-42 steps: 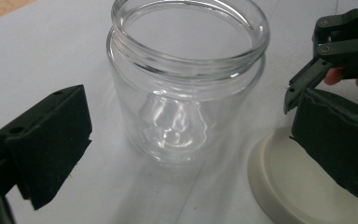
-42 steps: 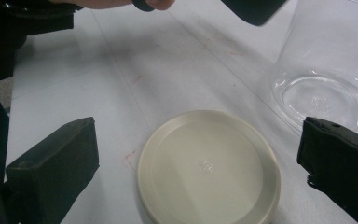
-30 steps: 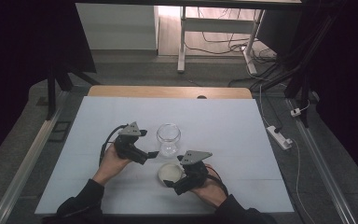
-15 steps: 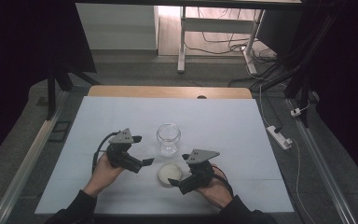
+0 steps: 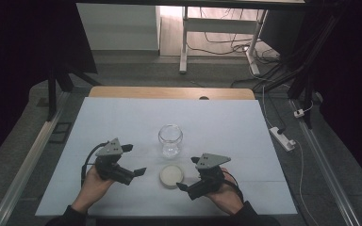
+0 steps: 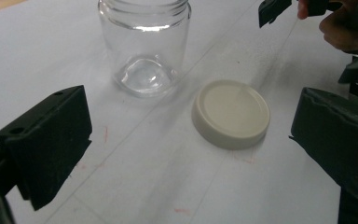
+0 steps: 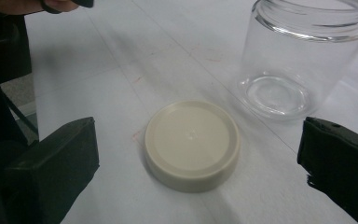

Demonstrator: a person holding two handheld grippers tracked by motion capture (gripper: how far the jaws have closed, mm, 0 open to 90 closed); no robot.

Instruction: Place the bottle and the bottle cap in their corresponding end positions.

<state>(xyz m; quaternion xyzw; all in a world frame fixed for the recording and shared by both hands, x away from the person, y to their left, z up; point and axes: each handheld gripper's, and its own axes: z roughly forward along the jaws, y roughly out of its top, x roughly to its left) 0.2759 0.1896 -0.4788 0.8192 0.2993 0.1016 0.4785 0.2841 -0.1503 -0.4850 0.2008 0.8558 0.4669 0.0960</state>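
Observation:
An empty clear glass jar (image 5: 170, 140) stands upright and lidless at the middle of the white table (image 5: 245, 141). Its cream lid (image 5: 171, 175) lies flat just in front of it, apart from the jar. My left gripper (image 5: 133, 160) is open to the left of the lid, holding nothing. My right gripper (image 5: 188, 174) is open close to the lid's right side. In the left gripper view the jar (image 6: 144, 46) and lid (image 6: 230, 113) lie ahead of the wide-apart jaws. In the right gripper view the lid (image 7: 192, 143) lies between and ahead of the jaws, with the jar (image 7: 303, 60) beyond it.
A wooden strip (image 5: 169, 92) runs along the table's far edge. A white power strip (image 5: 282, 138) and cables lie on the floor to the right. A white desk frame (image 5: 184, 42) stands beyond the table. Metal rails (image 5: 33, 155) flank the table.
Both hands have drawn back toward the near edge. The left gripper has moved left, away from the jar, and the right one slightly right. Jar and lid have not moved.

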